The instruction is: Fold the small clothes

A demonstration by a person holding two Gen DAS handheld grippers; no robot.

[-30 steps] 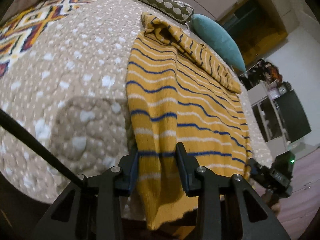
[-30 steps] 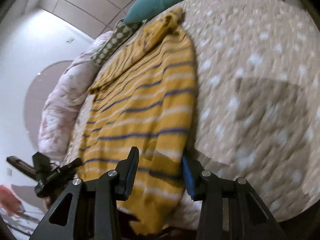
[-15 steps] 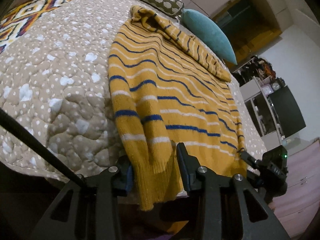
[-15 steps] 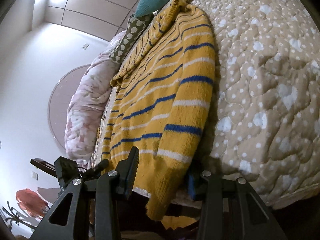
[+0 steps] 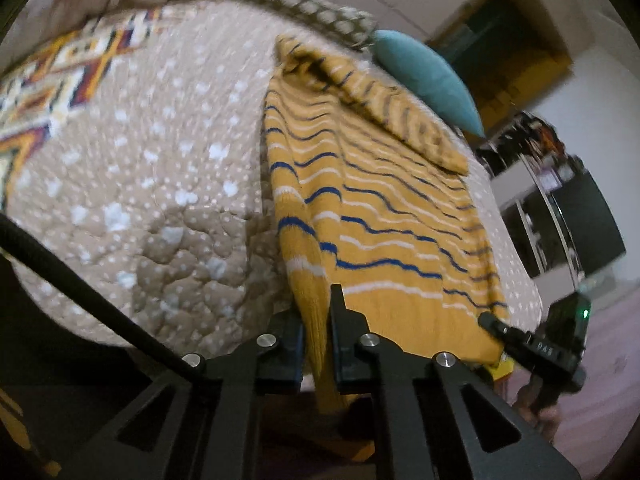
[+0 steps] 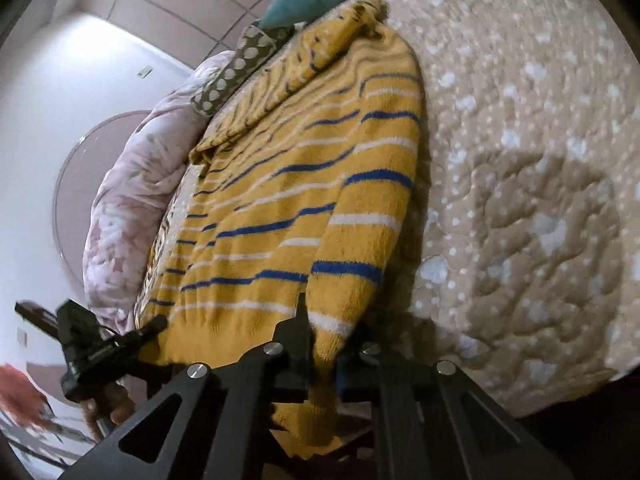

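Observation:
A yellow sweater (image 5: 380, 216) with blue and white stripes lies flat on the bed, its hem hanging over the near edge. It also shows in the right wrist view (image 6: 304, 200). My left gripper (image 5: 318, 320) is shut on the sweater's lower left hem corner. My right gripper (image 6: 326, 332) is shut on the lower right hem corner. Each gripper shows in the other's view, the right gripper (image 5: 540, 348) at the sweater's right corner and the left gripper (image 6: 100, 348) at its left corner.
The bed's beige dotted quilt (image 5: 160, 184) spreads around the sweater. A teal pillow (image 5: 428, 76) and a spotted pillow (image 5: 304, 4) lie at the head. A pink floral duvet (image 6: 128, 208) is bunched at one side. Dark furniture (image 5: 576, 216) stands beyond the bed.
Both grippers have closed on the sweater's hem corners; they were open around the fabric before. Both views have shifted slightly and are blurred with motion.

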